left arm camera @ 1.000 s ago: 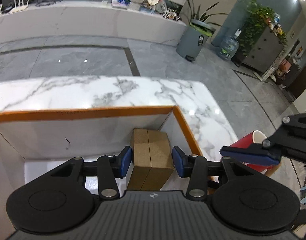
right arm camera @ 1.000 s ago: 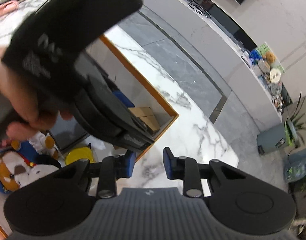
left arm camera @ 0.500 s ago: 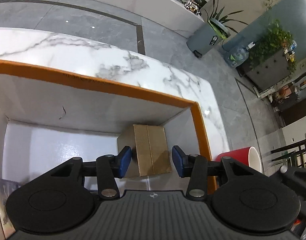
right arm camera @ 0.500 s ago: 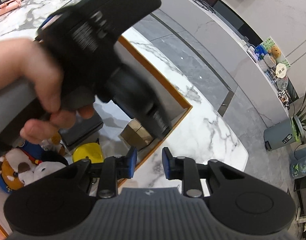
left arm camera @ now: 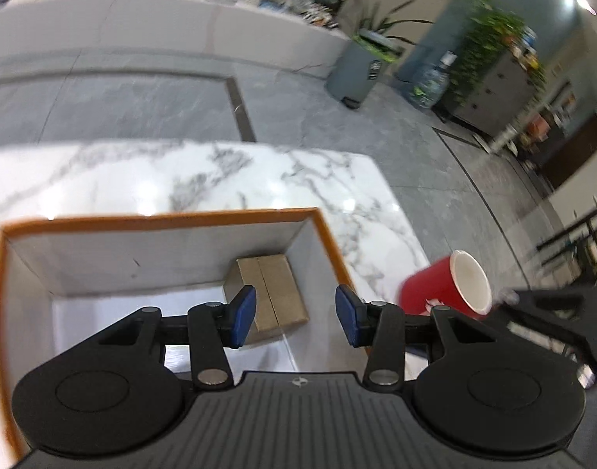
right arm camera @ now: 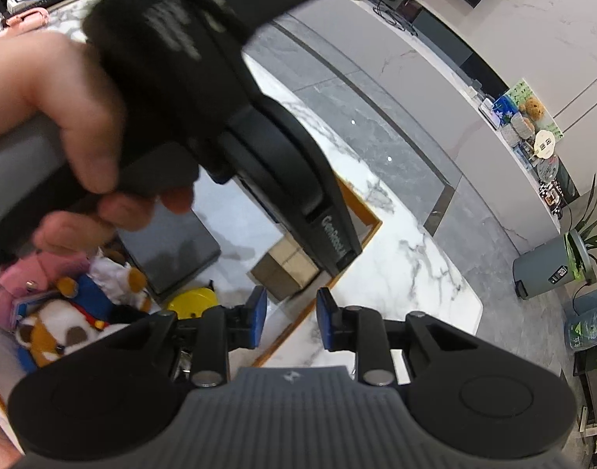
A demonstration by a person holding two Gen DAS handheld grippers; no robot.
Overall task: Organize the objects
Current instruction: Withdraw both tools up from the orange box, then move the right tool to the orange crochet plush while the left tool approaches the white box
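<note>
The cardboard box (left arm camera: pixel 273 293) lies on the floor of the orange-rimmed bin (left arm camera: pixel 158 219), tucked into its far right corner, close against both white walls. It is shut, a seam running along its top. Above it hangs the left hand-held gripper (left arm camera: pixel 294 314), its blue pads standing apart with nothing between them; the box sits well below. The right hand-held gripper (right arm camera: pixel 290 318) has its pads drawn fairly close together, a narrow gap left, and it grips nothing.

The bin rests on a white marble desk (left arm camera: pixel 220 179) veined in grey. Just outside the bin's right rim a red cup (left arm camera: pixel 445 289) with a white inside lies tilted, mouth turned up and to the right. In the right wrist view a hand (right arm camera: pixel 64 117) grasps the left tool's handle. Below it the bin also holds a dark flat slab (right arm camera: pixel 169 246), a yellow round thing (right arm camera: pixel 191 303), a plush toy (right arm camera: pixel 60 332) and something pink (right arm camera: pixel 33 277).

Beyond the desk lies grey stone floor (left arm camera: pixel 122 105), then a long white counter (left arm camera: pixel 161 19), a grey waste bin (left arm camera: pixel 357 74) with a plant behind it, and a grey cabinet (left arm camera: pixel 494 93) under greenery.

Against a second ago, the left tool has lifted: more of the bin's rim and floor shows, the box looks smaller, and the cup shows whole. The left view is now blurred.
</note>
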